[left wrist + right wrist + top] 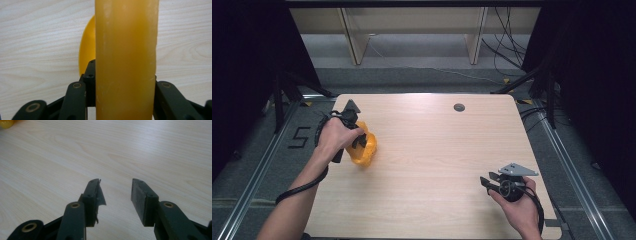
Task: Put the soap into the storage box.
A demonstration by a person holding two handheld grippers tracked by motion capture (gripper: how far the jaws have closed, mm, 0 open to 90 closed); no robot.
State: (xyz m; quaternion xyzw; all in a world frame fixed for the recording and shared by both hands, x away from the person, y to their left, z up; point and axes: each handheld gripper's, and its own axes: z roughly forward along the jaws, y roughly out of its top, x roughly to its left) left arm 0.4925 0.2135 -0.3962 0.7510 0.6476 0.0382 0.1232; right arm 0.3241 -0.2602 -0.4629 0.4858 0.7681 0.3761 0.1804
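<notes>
Grasp stage, seen from the high view and both gripper views. Left gripper at the left part of the worktop, closed on an orange, translucent object; in the left gripper view, fingers pressed against both sides of a broad upright band of the orange object, with a rounded yellow-orange part of it visible behind, against the wood. Exact kind of object not clear from these pictures; appearance suggests a soft plastic or silicone container. Whether it rests on the worktop or is lifted just clear of it: cannot tell. Right gripper near the front right corner of the worktop, well apart from the object, pointed toward it, with fingers parted by a moderate gap and holding nothing; bare wood between them in the right gripper view, and a small yellow corner of the object far off at the top left. Torn edge visible on the pad of the left-hand finger in that view. Judged progress: early, with 1 of 2 grippers engaged and the pick-up secured; left to do, probably, the carrying or repositioning of the object, or a second grip by the idle right gripper. No destination apparent on the worktop apart from a small round grommet near the far edge.
</notes>
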